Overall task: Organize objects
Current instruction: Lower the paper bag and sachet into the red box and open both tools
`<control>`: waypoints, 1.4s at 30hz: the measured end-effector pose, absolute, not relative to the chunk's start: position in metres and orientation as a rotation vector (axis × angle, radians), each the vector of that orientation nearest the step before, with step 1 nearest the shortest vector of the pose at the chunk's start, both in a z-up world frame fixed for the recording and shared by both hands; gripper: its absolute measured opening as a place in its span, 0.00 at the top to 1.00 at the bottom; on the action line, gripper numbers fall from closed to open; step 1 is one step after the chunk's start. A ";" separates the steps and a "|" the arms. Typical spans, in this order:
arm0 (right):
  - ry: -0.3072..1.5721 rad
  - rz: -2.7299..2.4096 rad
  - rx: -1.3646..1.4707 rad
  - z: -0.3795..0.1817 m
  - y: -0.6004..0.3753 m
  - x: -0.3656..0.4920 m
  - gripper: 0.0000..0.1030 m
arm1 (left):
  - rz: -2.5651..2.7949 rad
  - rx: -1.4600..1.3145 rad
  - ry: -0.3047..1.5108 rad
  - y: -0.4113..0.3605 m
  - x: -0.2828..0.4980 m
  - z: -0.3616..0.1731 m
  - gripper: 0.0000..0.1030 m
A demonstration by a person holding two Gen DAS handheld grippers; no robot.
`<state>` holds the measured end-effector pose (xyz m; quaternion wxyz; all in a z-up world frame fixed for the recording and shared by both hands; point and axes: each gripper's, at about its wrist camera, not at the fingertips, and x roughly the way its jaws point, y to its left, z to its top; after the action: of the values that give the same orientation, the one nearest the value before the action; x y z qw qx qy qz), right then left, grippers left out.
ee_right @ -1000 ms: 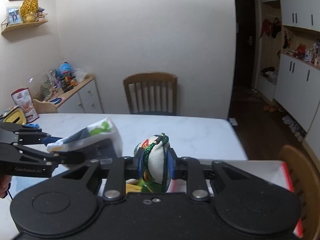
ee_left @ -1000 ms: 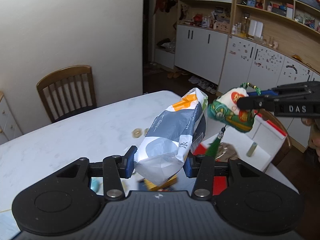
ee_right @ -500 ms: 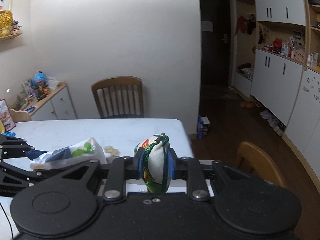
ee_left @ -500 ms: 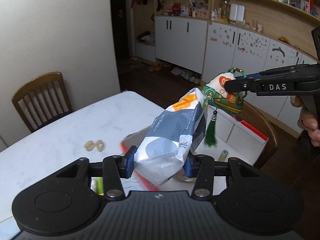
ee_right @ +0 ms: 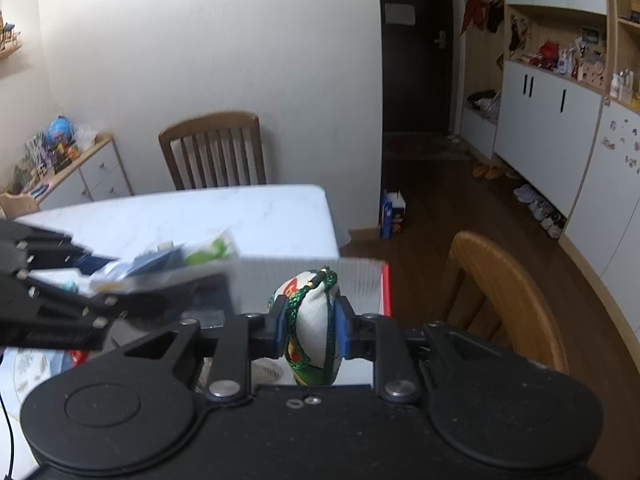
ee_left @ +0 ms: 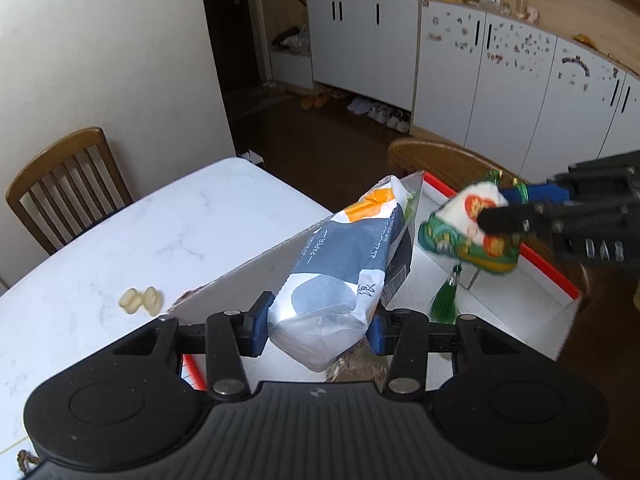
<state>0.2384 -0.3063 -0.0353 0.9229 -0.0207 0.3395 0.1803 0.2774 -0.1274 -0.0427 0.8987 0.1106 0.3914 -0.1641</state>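
Observation:
My left gripper [ee_left: 318,322] is shut on a grey, white and orange paper pack [ee_left: 348,264], held in the air over a red-edged white box [ee_left: 532,264]. My right gripper [ee_right: 310,330] is shut on a small embroidered pouch [ee_right: 310,326] with a green cord. In the left wrist view the same pouch [ee_left: 466,226] hangs from the right gripper [ee_left: 500,216] above the box, with its green tassel [ee_left: 444,302] dangling. In the right wrist view the left gripper [ee_right: 120,298] and the paper pack [ee_right: 180,258] appear blurred at the left. The box's far wall [ee_right: 360,284] stands behind the pouch.
The white marble table [ee_left: 132,240] carries two pale nuts [ee_left: 141,301]. A wooden chair [ee_left: 64,184] stands at the table's far side, another chair [ee_right: 504,300] behind the box. A white cabinet wall [ee_left: 480,88] and dark floor lie beyond. A patterned plate [ee_right: 32,364] sits at lower left.
Both grippers swung right and sank with their loads, from over the table's middle to over the open box. The nuts slid left in view. Both grips held.

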 end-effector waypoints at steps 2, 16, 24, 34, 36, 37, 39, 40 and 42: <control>0.710 0.388 -0.060 -0.042 -0.305 0.239 0.78 | -0.345 0.245 0.824 -0.135 0.285 -0.049 0.56; 0.841 0.465 -0.177 -0.079 -0.290 0.253 0.78 | -0.358 0.299 0.930 -0.172 0.329 -0.091 0.56; 0.883 0.472 -0.164 -0.088 -0.293 0.262 0.78 | -0.401 0.319 0.973 -0.189 0.337 -0.107 0.55; 0.910 0.504 -0.117 -0.084 -0.305 0.257 0.76 | -0.406 0.262 0.998 -0.185 0.339 -0.110 0.37; 0.913 0.504 -0.106 -0.084 -0.306 0.257 0.75 | -0.413 0.251 0.994 -0.183 0.336 -0.109 0.37; 0.915 0.503 -0.098 -0.083 -0.307 0.257 0.75 | -0.415 0.249 0.991 -0.182 0.334 -0.108 0.37; 0.918 0.506 -0.082 -0.082 -0.309 0.257 0.74 | -0.419 0.247 0.981 -0.185 0.333 -0.106 0.37; 0.918 0.505 -0.076 -0.081 -0.310 0.257 0.74 | -0.424 0.243 0.975 -0.183 0.330 -0.104 0.36; 0.915 0.505 -0.067 -0.080 -0.313 0.257 0.73 | -0.430 0.236 0.960 -0.180 0.324 -0.100 0.34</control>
<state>0.2566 -0.3131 -0.0798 0.8660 -0.0319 0.4369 0.2410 0.3235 -0.1804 -0.1000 0.8583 0.1123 0.4569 -0.2049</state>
